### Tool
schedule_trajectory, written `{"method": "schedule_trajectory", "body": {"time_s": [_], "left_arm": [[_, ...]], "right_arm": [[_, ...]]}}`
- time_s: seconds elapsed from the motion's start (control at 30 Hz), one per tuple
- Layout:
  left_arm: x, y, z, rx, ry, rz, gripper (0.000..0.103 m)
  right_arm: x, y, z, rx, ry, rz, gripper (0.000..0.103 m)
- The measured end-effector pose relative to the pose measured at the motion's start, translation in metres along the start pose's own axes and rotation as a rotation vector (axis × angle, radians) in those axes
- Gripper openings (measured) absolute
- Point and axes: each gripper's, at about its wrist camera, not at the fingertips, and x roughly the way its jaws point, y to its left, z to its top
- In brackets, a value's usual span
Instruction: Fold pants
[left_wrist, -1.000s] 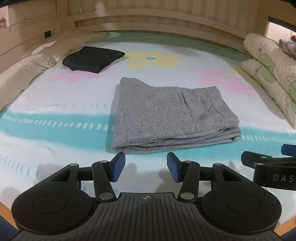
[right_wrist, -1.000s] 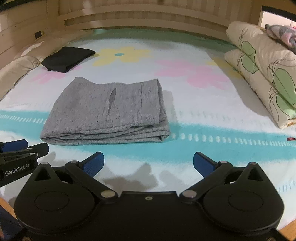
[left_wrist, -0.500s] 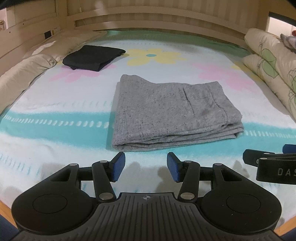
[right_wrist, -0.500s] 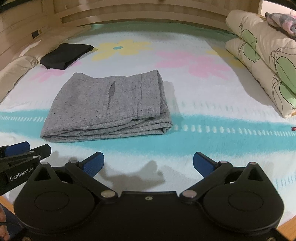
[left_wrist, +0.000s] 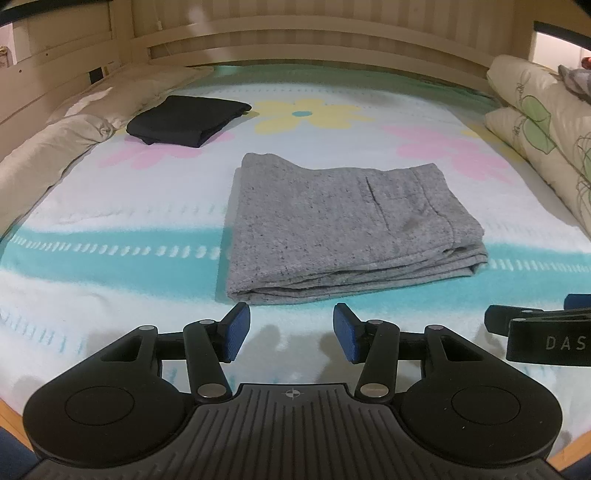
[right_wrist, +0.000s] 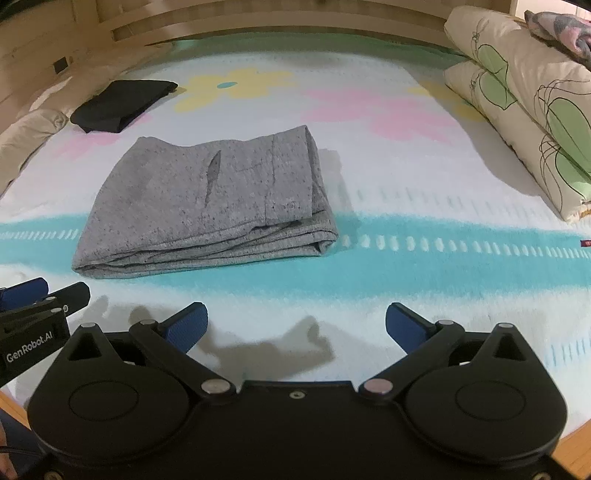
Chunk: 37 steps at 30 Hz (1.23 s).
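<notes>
The grey pants (left_wrist: 340, 225) lie folded into a flat rectangle on the flowered bedspread (left_wrist: 110, 229), also seen in the right wrist view (right_wrist: 210, 206). My left gripper (left_wrist: 291, 332) is open and empty, just short of the pants' near edge. My right gripper (right_wrist: 295, 325) is open wide and empty, near the bed's front edge, to the right of the pants' near edge. Each gripper shows at the side of the other's view: the right one (left_wrist: 543, 328) and the left one (right_wrist: 37, 306).
A folded black garment (left_wrist: 188, 120) lies at the far left by beige pillows (left_wrist: 55, 144). A stack of floral quilts (right_wrist: 524, 110) lines the right side. A wooden headboard (left_wrist: 295, 40) runs along the back.
Both grippers have drawn slightly closer to the pants and tilted a little downward. The pants have not moved. Both grippers stay open.
</notes>
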Motion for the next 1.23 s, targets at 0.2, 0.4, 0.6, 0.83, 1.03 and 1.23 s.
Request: {"method": "schedule_trajectory", "body": {"time_s": [0.2,0.4,0.6,0.83,1.03,1.23], "left_arm": [[-0.001,0.0016,0.0007,0.0,-0.002,0.005,0.048],[-0.0013,0.0016,0.0008,0.0,-0.002,0.008,0.048],[-0.0013,0.0015,0.0007,0.002,-0.002,0.007,0.048],[-0.0008,0.001,0.0005,0.006,0.0,0.009,0.048],[-0.0005,0.0002,-0.0001,0.009,-0.002,0.014,0.048],[-0.0012,0.0007,-0.0004,0.013,-0.02,0.008,0.048]], "right_arm": [[0.0034,0.0006,-0.0009,-0.001,0.019,-0.009,0.102],[0.0047,0.0004,-0.0017,0.011,0.031,-0.006,0.102],[0.0051,0.0008,-0.0014,0.009,0.031,-0.008,0.102],[0.0052,0.0005,-0.0013,0.013,0.029,-0.005,0.102],[0.0049,-0.0001,-0.0012,0.015,0.031,-0.004,0.102],[0.005,0.0,-0.0013,0.016,0.033,-0.004,0.102]]}}
